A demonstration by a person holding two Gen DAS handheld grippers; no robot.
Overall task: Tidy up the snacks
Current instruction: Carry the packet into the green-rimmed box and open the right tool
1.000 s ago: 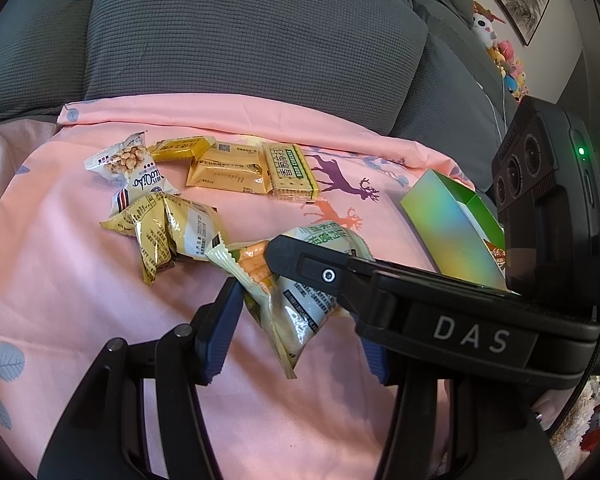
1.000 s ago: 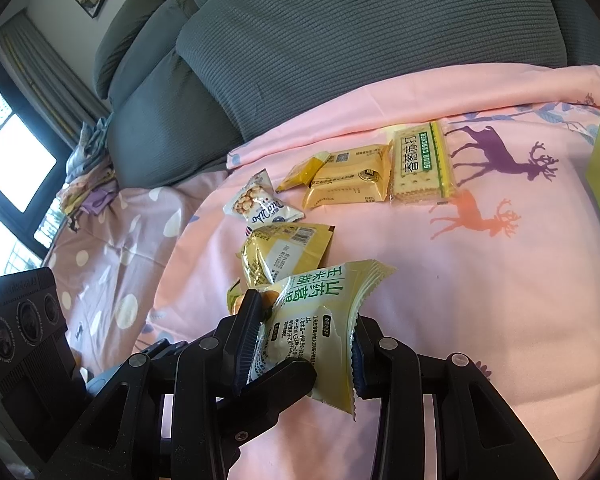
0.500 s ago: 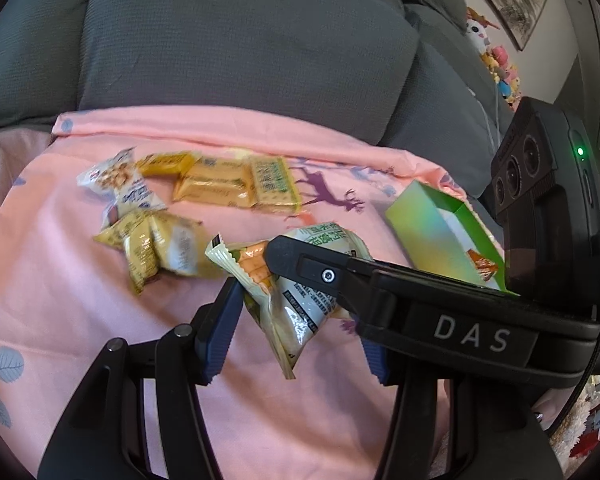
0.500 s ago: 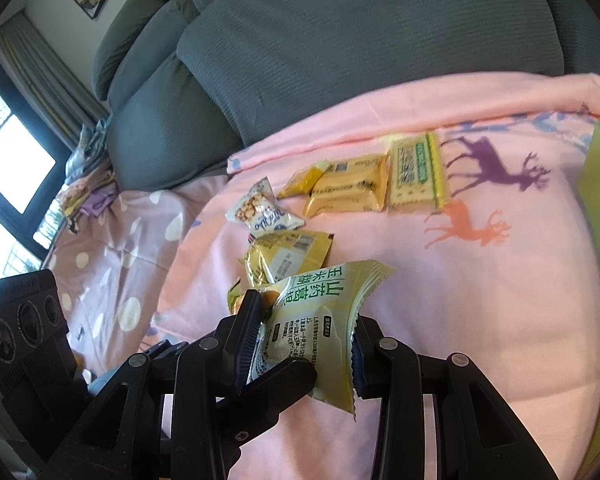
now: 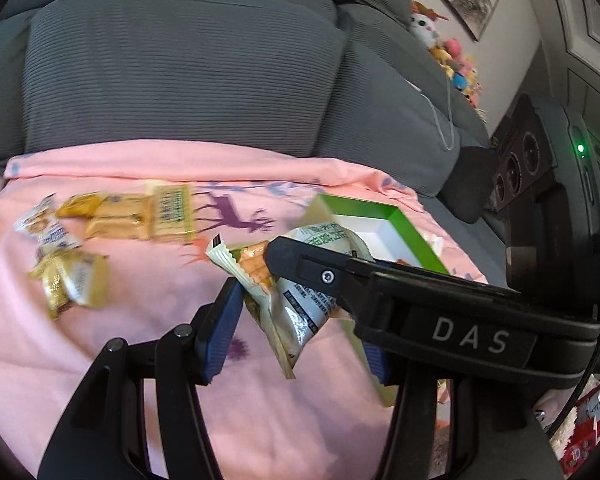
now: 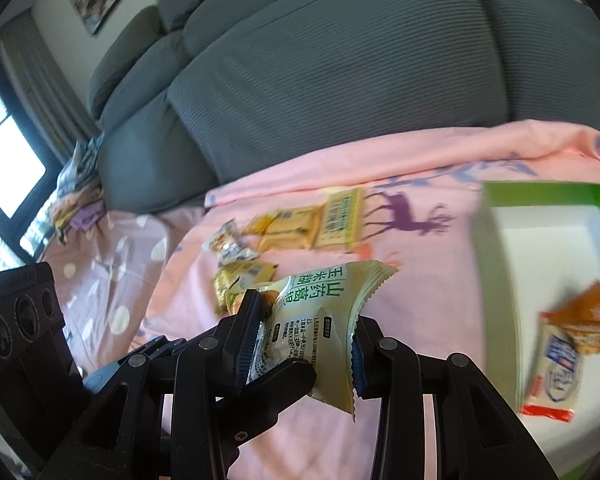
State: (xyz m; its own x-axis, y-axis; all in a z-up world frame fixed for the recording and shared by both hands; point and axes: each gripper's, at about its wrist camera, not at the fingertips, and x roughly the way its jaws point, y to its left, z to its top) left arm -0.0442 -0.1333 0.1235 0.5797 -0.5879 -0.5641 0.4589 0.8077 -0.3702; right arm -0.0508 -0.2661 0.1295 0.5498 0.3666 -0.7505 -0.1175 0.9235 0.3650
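Gripping pale snack packet (image 6: 308, 328), both claws

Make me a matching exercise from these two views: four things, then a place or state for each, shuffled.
Things:
1. pale green packet
2. orange packet
3. cracker packet
4. green box

Places or states:
A. lying flat beside the purple deer print
B. clamped in the right gripper
C. open, white inside
D. lying inside the box

Pairs: 1-B, 2-D, 3-A, 4-C
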